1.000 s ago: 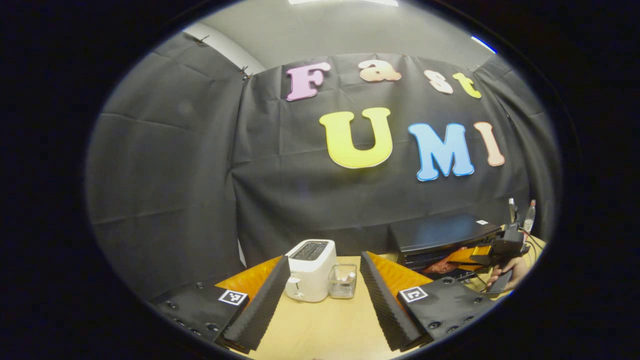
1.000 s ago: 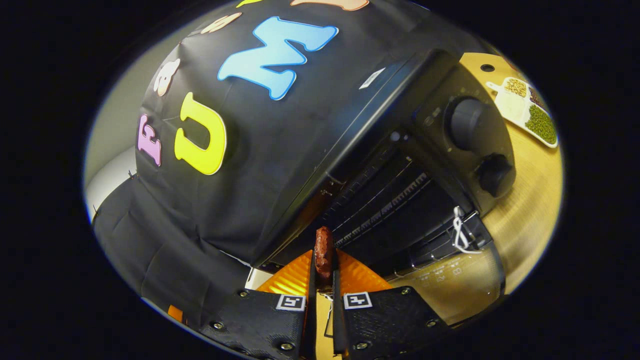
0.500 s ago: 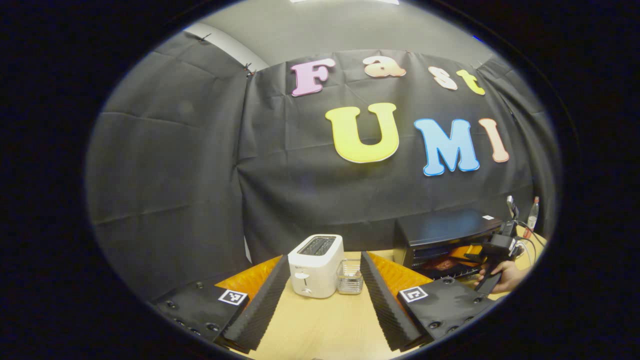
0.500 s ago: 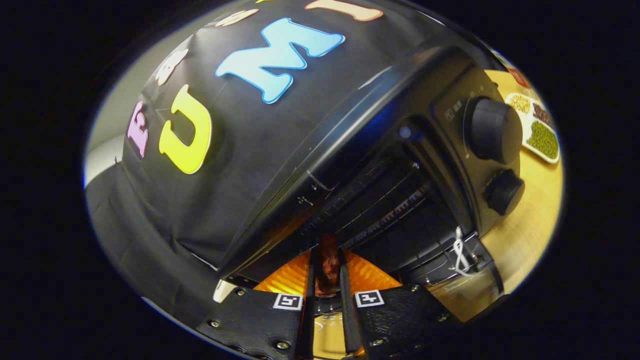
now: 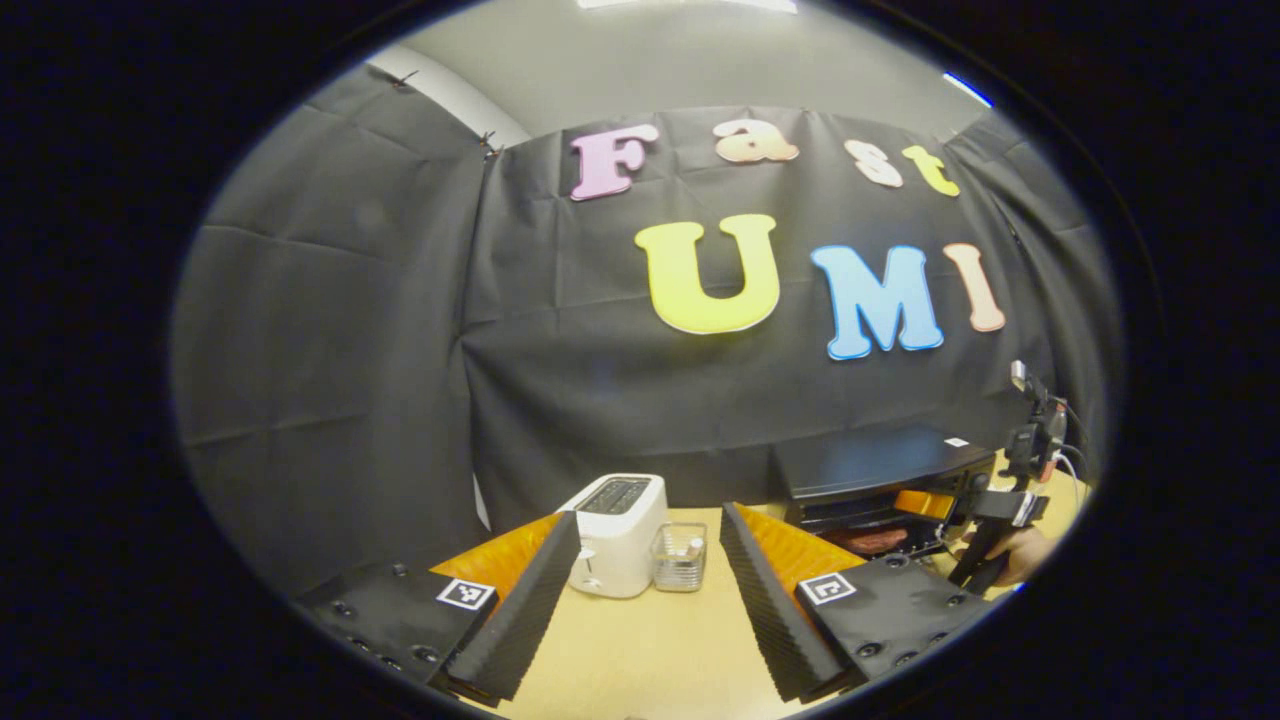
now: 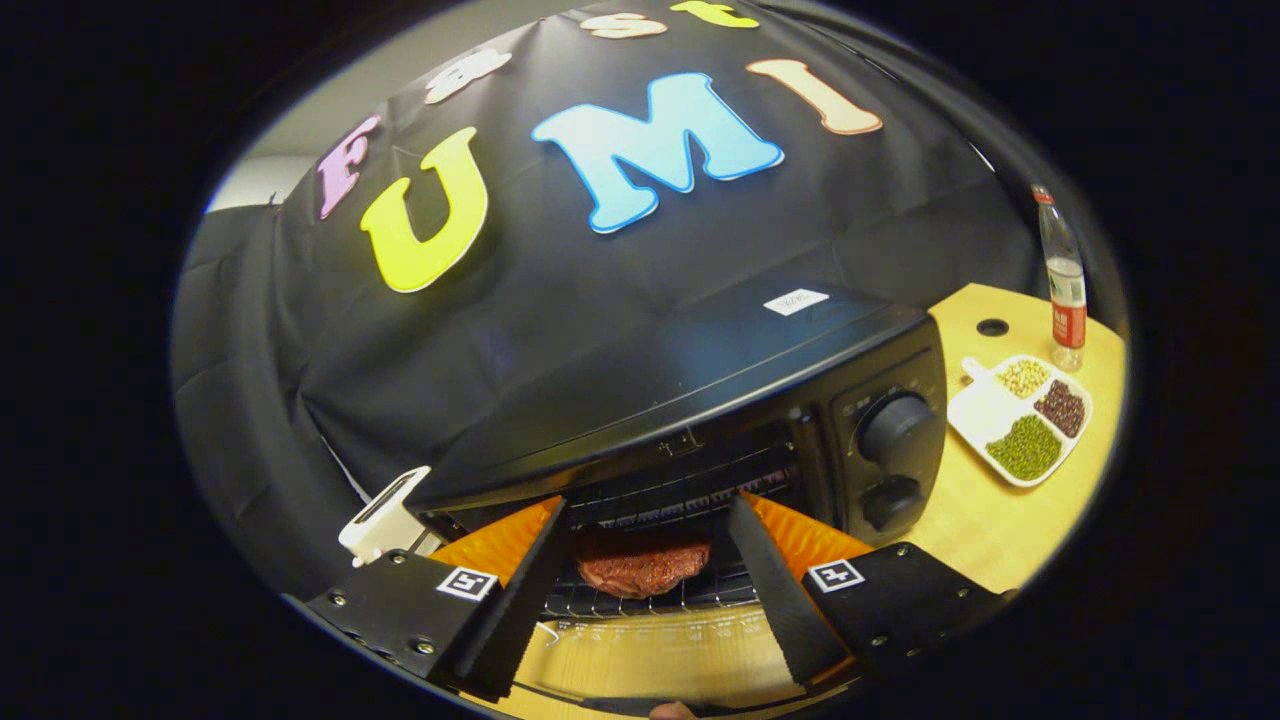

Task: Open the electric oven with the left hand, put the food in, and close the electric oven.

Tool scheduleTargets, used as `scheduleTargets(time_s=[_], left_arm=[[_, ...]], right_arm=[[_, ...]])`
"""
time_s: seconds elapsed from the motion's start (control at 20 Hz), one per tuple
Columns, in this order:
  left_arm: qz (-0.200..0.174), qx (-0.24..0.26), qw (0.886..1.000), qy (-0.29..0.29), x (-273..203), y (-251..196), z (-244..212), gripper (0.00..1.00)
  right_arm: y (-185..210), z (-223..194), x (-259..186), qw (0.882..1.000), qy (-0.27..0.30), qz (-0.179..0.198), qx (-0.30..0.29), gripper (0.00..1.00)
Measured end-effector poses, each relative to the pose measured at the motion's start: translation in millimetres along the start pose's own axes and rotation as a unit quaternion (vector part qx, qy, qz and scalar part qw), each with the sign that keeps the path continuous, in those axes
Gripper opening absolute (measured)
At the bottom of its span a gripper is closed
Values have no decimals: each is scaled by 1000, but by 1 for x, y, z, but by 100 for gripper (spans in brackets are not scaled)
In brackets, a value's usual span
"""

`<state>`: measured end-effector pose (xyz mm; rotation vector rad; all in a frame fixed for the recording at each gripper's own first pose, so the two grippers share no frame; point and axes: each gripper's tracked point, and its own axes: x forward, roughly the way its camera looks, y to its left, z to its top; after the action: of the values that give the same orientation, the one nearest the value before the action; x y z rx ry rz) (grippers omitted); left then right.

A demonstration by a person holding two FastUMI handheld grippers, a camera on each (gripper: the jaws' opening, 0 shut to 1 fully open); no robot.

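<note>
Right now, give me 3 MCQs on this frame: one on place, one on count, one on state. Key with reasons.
1. Where does the meat patty lie?
A. on the oven's wire rack
B. on top of the toaster
C. in the divided dish

2. How many knobs does the oven front show?
A. one
B. two
C. four

3. How is the right gripper?
A. shut on the patty
B. open, jaws apart
C. shut on a knob

Key: 1 A, the patty rests on the rack inside the open oven. 2 B, an upper knob and a lower knob. 3 B, the jaws stand wide, clear of the patty.
</note>
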<state>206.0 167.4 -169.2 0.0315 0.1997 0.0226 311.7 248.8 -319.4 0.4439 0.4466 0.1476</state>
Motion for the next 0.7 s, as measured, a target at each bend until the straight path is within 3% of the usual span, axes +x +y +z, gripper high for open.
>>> scheduleTargets(time_s=[0.2,0.3,0.45,0.5,0.55,0.6,0.65,0.7], left_arm=[[-42,-11,999,3,-8,-48,-7,95],[-63,-16,998,11,-14,-74,-13,99],[-90,-21,996,19,-24,-109,-23,99],[-98,-23,995,25,-27,-120,-27,95],[-108,-25,993,32,-31,-132,-33,99],[-117,-28,992,42,-35,-143,-40,95],[-126,-30,990,52,-38,-155,-48,99],[-135,-32,989,61,-41,-166,-54,95]], right_arm=[[0,23,-49,998,-21,13,-61,97],[-5,42,-77,996,-40,12,-84,97],[-14,73,-118,992,-74,3,-104,97],[-18,83,-131,990,-87,0,-108,96],[-24,92,-145,988,-98,-6,-117,96],[-30,100,-158,986,-108,-14,-128,96],[-36,107,-170,983,-118,-21,-140,96],[-41,114,-183,980,-126,-29,-149,96]])
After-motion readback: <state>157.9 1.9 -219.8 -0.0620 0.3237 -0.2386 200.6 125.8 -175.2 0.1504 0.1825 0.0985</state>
